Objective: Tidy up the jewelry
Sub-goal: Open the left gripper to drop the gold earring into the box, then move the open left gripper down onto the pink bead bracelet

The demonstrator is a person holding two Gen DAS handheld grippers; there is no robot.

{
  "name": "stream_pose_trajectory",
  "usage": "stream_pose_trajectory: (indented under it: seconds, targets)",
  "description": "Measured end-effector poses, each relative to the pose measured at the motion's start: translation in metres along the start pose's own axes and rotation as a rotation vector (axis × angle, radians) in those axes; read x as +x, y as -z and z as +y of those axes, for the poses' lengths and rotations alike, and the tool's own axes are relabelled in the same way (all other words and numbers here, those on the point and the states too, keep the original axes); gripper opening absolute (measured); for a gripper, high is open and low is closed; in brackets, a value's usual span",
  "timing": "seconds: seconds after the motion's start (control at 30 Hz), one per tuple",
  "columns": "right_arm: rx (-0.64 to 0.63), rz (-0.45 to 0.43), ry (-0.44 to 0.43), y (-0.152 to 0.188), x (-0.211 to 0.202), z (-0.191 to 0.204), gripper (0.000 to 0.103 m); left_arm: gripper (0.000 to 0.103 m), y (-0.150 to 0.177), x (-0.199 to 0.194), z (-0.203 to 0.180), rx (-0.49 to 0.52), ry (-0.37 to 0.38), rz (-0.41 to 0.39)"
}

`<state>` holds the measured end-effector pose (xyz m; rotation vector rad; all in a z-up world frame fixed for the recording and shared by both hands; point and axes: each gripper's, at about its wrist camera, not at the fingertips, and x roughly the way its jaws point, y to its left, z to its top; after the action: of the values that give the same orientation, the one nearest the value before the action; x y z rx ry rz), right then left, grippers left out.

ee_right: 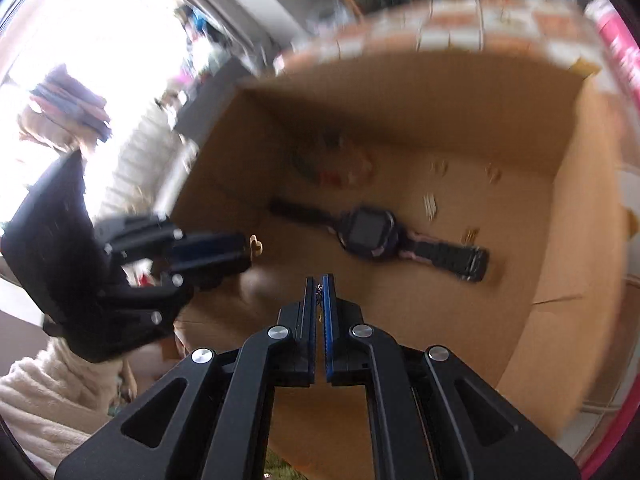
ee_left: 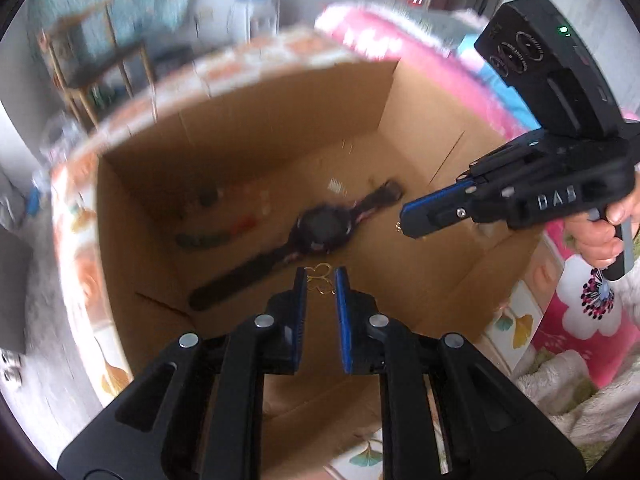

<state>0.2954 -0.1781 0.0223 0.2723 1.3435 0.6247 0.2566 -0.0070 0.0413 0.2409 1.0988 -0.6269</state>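
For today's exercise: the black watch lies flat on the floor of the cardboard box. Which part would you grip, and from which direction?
Grip the watch probably by its strap, just beside the case, coming straight down from above with the fingers across the strap's width. It lies flat on the box floor with walls all round, and the strap is narrow, the case wide.

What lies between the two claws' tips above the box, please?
Only bare cardboard box floor shows between the left claw and right claw in the left wrist view.

Watch (ee_left: 310,229) in box (ee_left: 248,136) — beads (ee_left: 202,239) beside it
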Motion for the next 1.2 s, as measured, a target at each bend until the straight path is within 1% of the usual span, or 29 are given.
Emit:
stream_pose_trajectory:
  seconds: [0.07,0.13,0.27,0.3,0.33,0.37,0.4,0.47,0.57,0.6,0.63,0.7,0.73,0.77,0.8,0.87,0.9,0.97,1.03,1.1,1.17,1.2]
  targets:
    - [-0.018,0.079,0.009,-0.004,0.015,0.002,0.003,0.013,-0.003,0.012,0.008,-0.013,0.02,0.064]
    - [-0.035,0.127,0.038,-0.004,0.025,0.003,0.003,0.014,-0.004,0.019,0.011,-0.007,0.023,0.109]
    - [-0.04,0.162,0.073,-0.007,0.033,0.001,0.005,0.014,-0.005,0.029,0.015,-0.002,0.001,0.172]
    - [-0.035,0.159,0.07,-0.007,0.031,0.001,0.005,0.015,-0.005,0.03,0.015,-0.002,-0.003,0.183]
    - [-0.033,0.153,0.071,-0.008,0.028,0.0,0.005,0.019,-0.005,0.029,0.016,-0.006,0.001,0.189]
    - [-0.033,0.148,0.071,-0.011,0.026,0.0,0.009,0.022,-0.005,0.028,0.018,-0.009,0.005,0.188]
    - [-0.031,0.142,0.067,-0.011,0.023,-0.001,0.015,0.024,-0.004,0.026,0.019,-0.013,0.009,0.186]
    - [-0.026,0.123,0.063,-0.011,0.017,-0.002,0.02,0.026,-0.003,0.02,0.02,-0.025,0.022,0.171]
    - [-0.031,0.095,0.063,-0.01,0.007,0.0,0.021,0.031,-0.004,0.01,0.023,-0.039,0.026,0.144]
    - [-0.033,0.082,0.056,-0.011,0.004,0.001,0.023,0.032,-0.003,0.003,0.023,-0.042,0.023,0.122]
    - [-0.036,0.069,0.049,-0.01,0.0,0.001,0.025,0.036,-0.005,0.0,0.023,-0.043,0.021,0.111]
    - [-0.047,0.022,0.053,-0.008,-0.014,0.003,0.033,0.043,-0.003,-0.012,0.021,-0.046,0.012,0.075]
    - [-0.055,0.003,0.057,-0.006,-0.021,0.004,0.036,0.05,-0.001,-0.019,0.019,-0.046,0.004,0.057]
    - [-0.067,-0.029,0.062,-0.002,-0.028,0.006,0.04,0.054,-0.002,-0.022,0.018,-0.047,0.0,0.043]
    - [-0.075,-0.059,0.067,0.0,-0.036,0.008,0.045,0.056,0.001,-0.029,0.016,-0.049,0.001,0.017]
    - [-0.085,-0.127,0.067,0.008,-0.052,0.011,0.049,0.064,0.006,-0.041,0.011,-0.061,0.008,-0.022]
    - [-0.09,-0.175,0.065,0.016,-0.063,0.012,0.051,0.065,0.01,-0.048,0.01,-0.073,0.015,-0.049]
    - [-0.089,-0.263,0.055,0.034,-0.082,0.012,0.052,0.069,0.016,-0.06,0.008,-0.095,0.013,-0.101]
    - [-0.081,-0.343,0.058,0.054,-0.094,0.013,0.052,0.073,0.028,-0.076,0.003,-0.117,0.016,-0.176]
    - [-0.079,-0.423,0.083,0.076,-0.103,0.014,0.052,0.077,0.035,-0.087,-0.001,-0.135,0.06,-0.231]
    - [-0.078,-0.48,0.114,0.095,-0.107,0.016,0.052,0.082,0.043,-0.096,-0.006,-0.142,0.101,-0.279]
    - [-0.075,-0.503,0.126,0.106,-0.11,0.017,0.052,0.084,0.049,-0.101,-0.013,-0.13,0.138,-0.306]
